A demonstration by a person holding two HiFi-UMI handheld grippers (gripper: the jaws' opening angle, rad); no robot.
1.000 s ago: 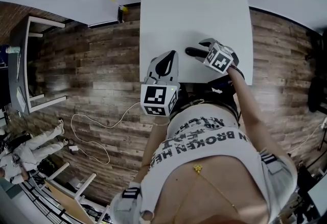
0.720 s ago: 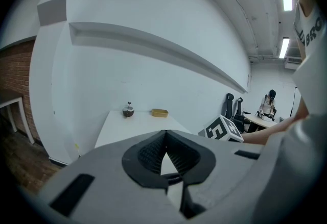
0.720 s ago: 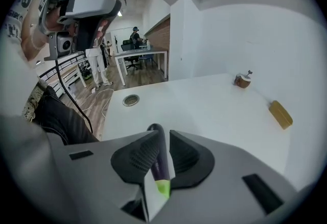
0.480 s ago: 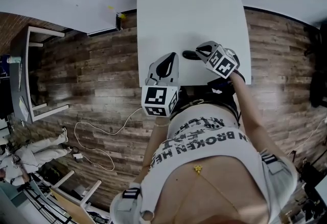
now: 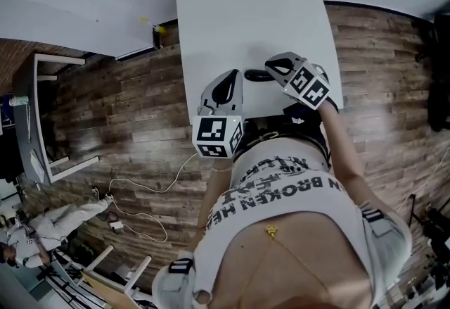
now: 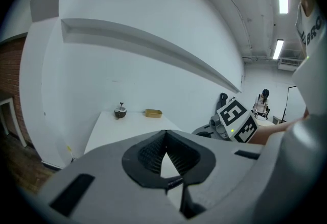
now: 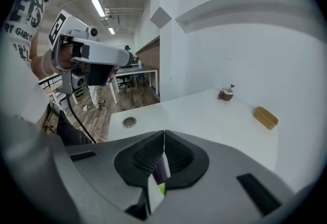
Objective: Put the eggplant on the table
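Shirt (image 5: 281,191): "BROKEN" legible, rest partial.
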